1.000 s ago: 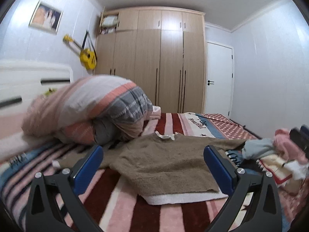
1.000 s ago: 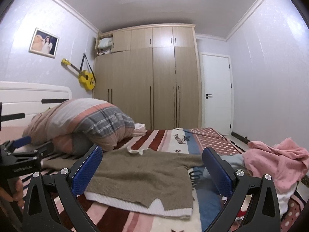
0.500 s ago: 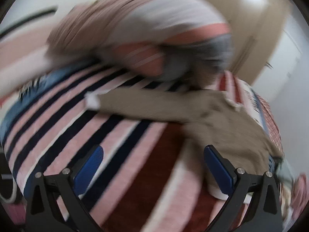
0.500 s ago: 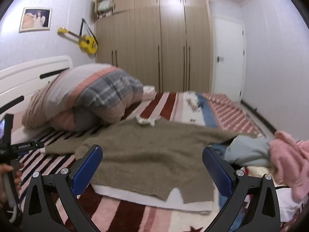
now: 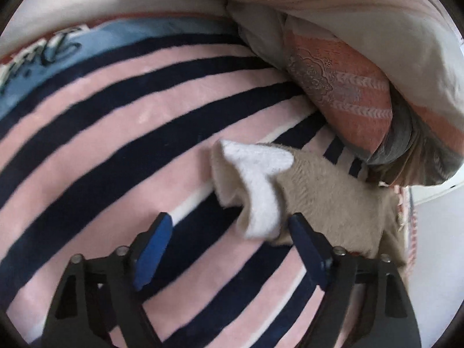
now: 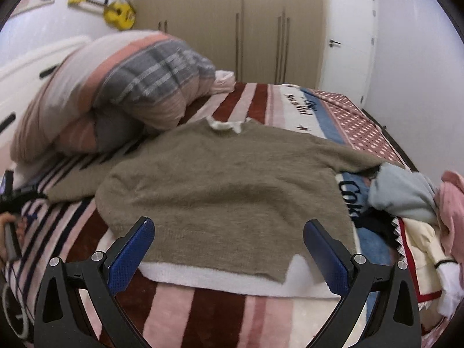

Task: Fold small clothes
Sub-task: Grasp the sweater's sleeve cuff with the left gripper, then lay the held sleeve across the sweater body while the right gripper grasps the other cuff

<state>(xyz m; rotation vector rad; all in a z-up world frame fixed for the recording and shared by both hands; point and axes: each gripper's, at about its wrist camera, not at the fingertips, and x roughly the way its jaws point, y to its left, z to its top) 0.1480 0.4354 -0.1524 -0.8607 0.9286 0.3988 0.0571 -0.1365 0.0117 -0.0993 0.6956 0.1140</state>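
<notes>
Sweater cuff (image 5: 258,185) lies just ahead of the spread left gripper (image 5: 230,232).

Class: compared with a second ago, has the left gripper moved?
Yes. The left gripper has swung down and toward the sleeve cuff by the folded quilt; the wardrobe and door have left its view.

A fuzzy brown sweater (image 6: 229,185) with white trim lies spread flat, sleeves outstretched.
</notes>
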